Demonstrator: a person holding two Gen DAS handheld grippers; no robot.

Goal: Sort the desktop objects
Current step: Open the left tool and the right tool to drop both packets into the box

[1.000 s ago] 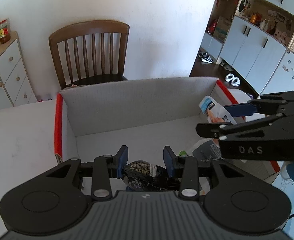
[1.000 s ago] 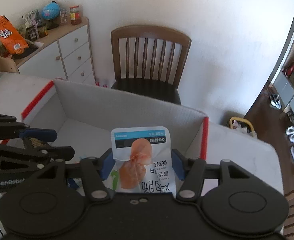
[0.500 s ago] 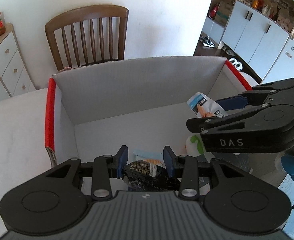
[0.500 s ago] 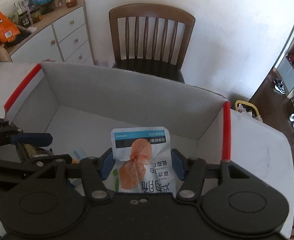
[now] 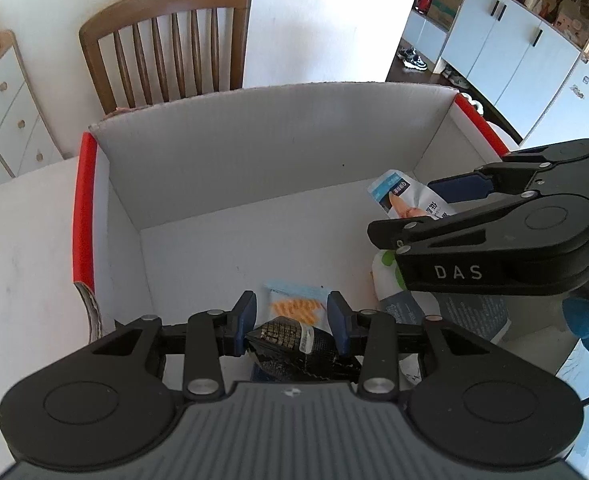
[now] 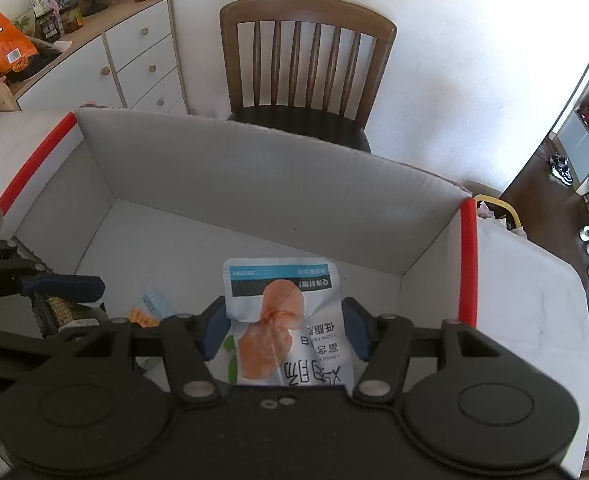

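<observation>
Both tools were over the open white box [image 6: 254,168] on the desk [image 5: 18,264]. Left tool [image 5: 292,318] was closed partway on a dark crinkled packet [image 5: 290,336], held just above the box floor. Right tool [image 6: 284,326] gripped a white pouch with blue band [image 6: 282,312], upright, inside the box near its right wall.

Already lying in the box: an orange-and-blue sachet [image 5: 294,300] and a white-grey bag [image 5: 470,312]. We judged the sort well along; two releases remained.

The right tool sat close beside the left one; the red-edged flaps [image 5: 83,208] flanked both. A wooden chair [image 6: 306,60] stood behind, clear of the work.
</observation>
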